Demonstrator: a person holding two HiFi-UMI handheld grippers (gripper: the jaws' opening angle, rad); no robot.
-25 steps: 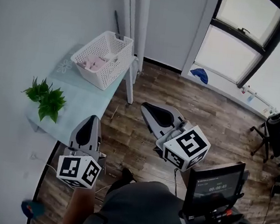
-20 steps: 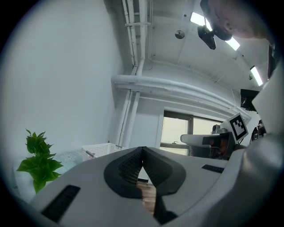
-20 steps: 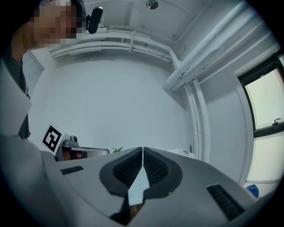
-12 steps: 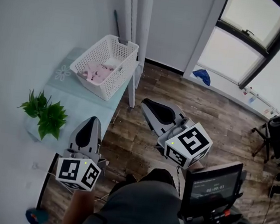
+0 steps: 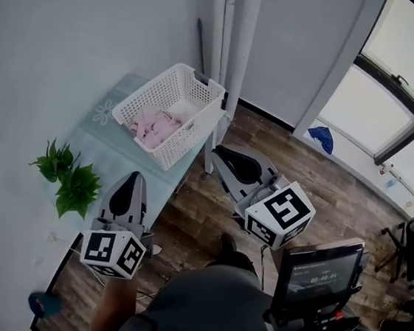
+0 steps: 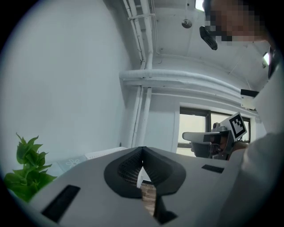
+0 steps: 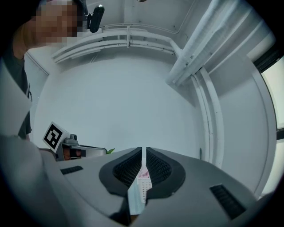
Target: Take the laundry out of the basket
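A white plastic laundry basket (image 5: pixel 189 126) stands on a pale teal table (image 5: pixel 112 150) against the wall. Pink laundry (image 5: pixel 154 124) lies crumpled inside it. My left gripper (image 5: pixel 133 178) hovers over the table's near end, short of the basket, jaws shut and empty. My right gripper (image 5: pixel 224 153) hangs over the floor just right of the table's corner, close to the basket's near side, also shut with nothing held. In the right gripper view the basket (image 7: pixel 143 189) and the laundry (image 7: pixel 143 174) show through the slit between the jaws.
A green potted plant (image 5: pixel 71 183) sits on the table's left edge, next to my left gripper. White pipes (image 5: pixel 233 30) run up the wall behind the basket. A screen (image 5: pixel 318 274) hangs at the person's chest. Wood floor (image 5: pixel 322 196) spreads to the right, under a window.
The basket and table have come nearer and shifted right in the head view as the person stepped toward them. Both grippers stay shut and keep their places in front of the body.
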